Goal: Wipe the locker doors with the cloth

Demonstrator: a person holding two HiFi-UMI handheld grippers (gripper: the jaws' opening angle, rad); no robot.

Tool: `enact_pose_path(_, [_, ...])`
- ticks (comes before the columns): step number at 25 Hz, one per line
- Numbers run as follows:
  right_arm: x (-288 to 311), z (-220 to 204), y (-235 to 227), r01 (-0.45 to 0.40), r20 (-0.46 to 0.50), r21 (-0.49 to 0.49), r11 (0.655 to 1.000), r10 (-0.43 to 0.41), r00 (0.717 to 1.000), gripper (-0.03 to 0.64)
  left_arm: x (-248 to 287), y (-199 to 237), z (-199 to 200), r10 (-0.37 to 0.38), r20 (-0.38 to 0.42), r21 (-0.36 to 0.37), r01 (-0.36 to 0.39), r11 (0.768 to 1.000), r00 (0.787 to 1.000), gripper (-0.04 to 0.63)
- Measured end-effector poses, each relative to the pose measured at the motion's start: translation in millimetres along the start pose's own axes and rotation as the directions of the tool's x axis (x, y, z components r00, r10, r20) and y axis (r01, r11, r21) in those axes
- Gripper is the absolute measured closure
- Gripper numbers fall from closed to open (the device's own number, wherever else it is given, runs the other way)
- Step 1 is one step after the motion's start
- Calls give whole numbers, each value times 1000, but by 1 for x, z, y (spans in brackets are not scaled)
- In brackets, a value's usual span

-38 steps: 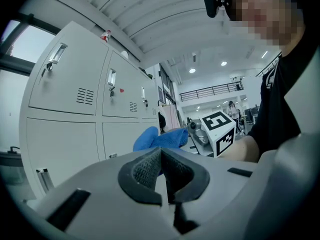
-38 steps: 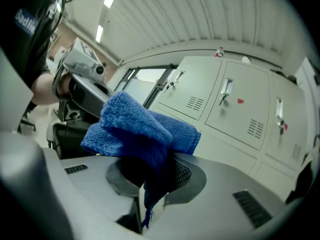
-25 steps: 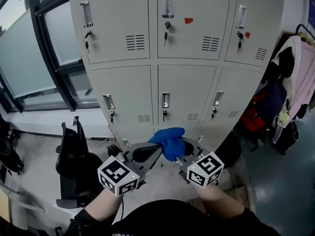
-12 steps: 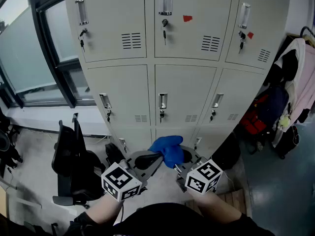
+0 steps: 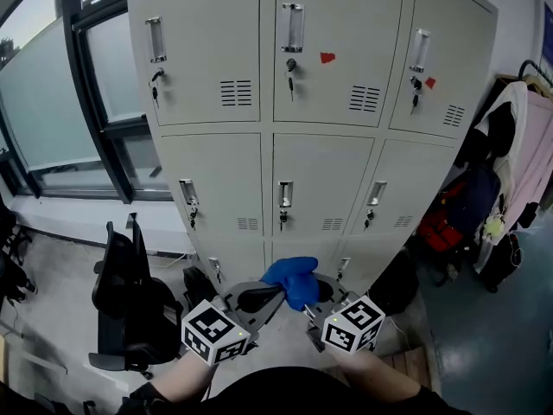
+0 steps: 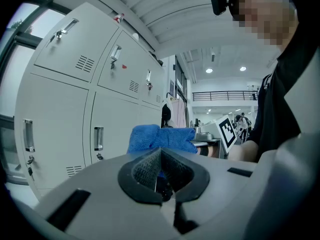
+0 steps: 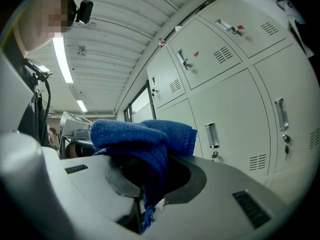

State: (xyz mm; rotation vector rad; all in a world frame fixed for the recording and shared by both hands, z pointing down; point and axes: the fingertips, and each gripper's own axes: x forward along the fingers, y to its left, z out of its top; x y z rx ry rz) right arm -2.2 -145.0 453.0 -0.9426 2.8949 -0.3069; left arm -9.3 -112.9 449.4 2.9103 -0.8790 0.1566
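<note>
The bank of grey lockers fills the upper middle of the head view, and every door in sight is shut, so their contents do not show. Keys hang from the locks of the top and middle rows. A red sticker sits on the top centre door, with a smaller one on the door to its right. The blue cloth is at lower centre, bunched in front of the bottom row of doors; whether it touches a door cannot be told. The right gripper has its jaws pinched on the cloth: in the right gripper view the fabric folds down into the gap between them. The left gripper is just beside it with its jaws pressed together on nothing, the cloth lying just beyond its tips. A black office chair stands at lower left below the window, and coats hang at the right edge. Against half a second ago, the grippers and the cloth sit a little lower in the head view and the lockers have slid down the frame with them. The pinch on the cloth is unchanged.
</note>
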Motion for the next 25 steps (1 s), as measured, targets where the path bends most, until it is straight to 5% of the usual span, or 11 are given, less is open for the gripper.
enact_pose_path(25, [-6,-4,20,-23,-23,-3,1000,22,999,569,-17,-14,-1,6,4,-3,-6,1000,1000,588])
